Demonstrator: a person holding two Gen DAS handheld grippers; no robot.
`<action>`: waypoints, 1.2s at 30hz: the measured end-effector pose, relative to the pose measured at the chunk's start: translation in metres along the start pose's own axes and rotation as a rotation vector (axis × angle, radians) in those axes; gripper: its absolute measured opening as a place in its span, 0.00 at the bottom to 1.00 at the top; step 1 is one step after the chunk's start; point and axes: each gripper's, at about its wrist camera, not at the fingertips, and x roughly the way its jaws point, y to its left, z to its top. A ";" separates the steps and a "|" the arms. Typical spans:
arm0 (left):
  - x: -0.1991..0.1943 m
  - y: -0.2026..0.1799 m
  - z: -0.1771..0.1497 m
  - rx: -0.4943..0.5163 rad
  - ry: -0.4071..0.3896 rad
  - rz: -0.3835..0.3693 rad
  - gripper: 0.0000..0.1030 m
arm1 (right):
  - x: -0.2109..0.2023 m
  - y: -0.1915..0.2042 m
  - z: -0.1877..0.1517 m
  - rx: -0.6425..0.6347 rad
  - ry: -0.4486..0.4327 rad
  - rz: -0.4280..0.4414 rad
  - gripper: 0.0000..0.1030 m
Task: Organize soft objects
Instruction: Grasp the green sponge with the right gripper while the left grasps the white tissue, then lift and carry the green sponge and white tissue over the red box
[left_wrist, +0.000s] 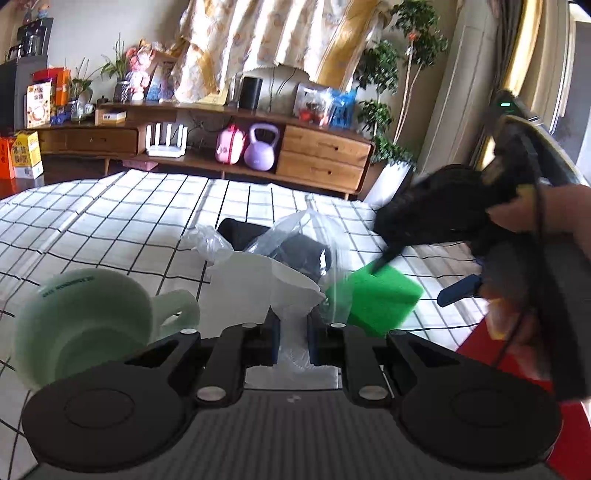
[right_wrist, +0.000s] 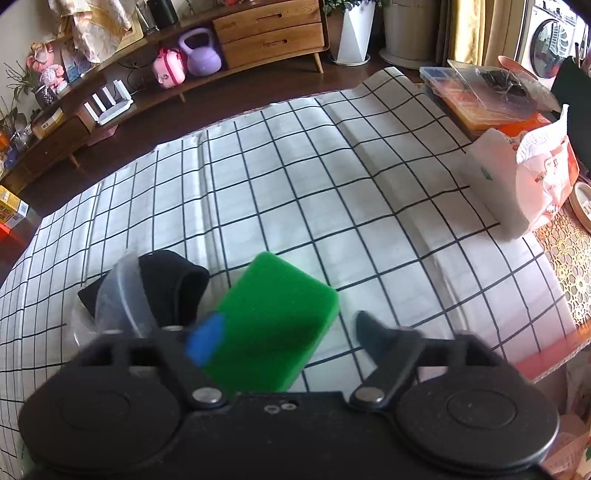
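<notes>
My left gripper (left_wrist: 291, 332) is shut on the near edge of a clear plastic bag (left_wrist: 295, 236), which stands crumpled on the checked tablecloth (right_wrist: 332, 166). Dark soft cloth (left_wrist: 299, 254) shows inside the bag and also behind it. In the right wrist view the same black cloth (right_wrist: 173, 280) lies half under the bag's clear film (right_wrist: 122, 295). A green sponge (right_wrist: 273, 317) sits to the right of the bag, between the spread fingers of my right gripper (right_wrist: 286, 325). Its blue pad overlaps the sponge's left edge and the other finger stands clear. A hand holds that gripper (left_wrist: 421, 275) over the sponge (left_wrist: 384, 299).
A pale green mug (left_wrist: 85, 321) lies on its side left of my left gripper. A white and orange shopping bag (right_wrist: 535, 173) and stacked plastic boxes (right_wrist: 487, 92) crowd the table's right end. A wooden sideboard (left_wrist: 321, 155) runs along the far wall.
</notes>
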 end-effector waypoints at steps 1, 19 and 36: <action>-0.003 0.000 -0.001 0.004 -0.006 -0.003 0.14 | 0.002 0.002 0.001 0.011 -0.001 -0.008 0.83; -0.007 0.004 -0.010 0.035 -0.016 -0.060 0.14 | 0.040 0.029 -0.002 -0.037 0.014 -0.113 0.80; -0.042 0.000 0.007 0.045 -0.035 -0.128 0.14 | -0.059 0.008 -0.015 -0.098 -0.107 0.014 0.74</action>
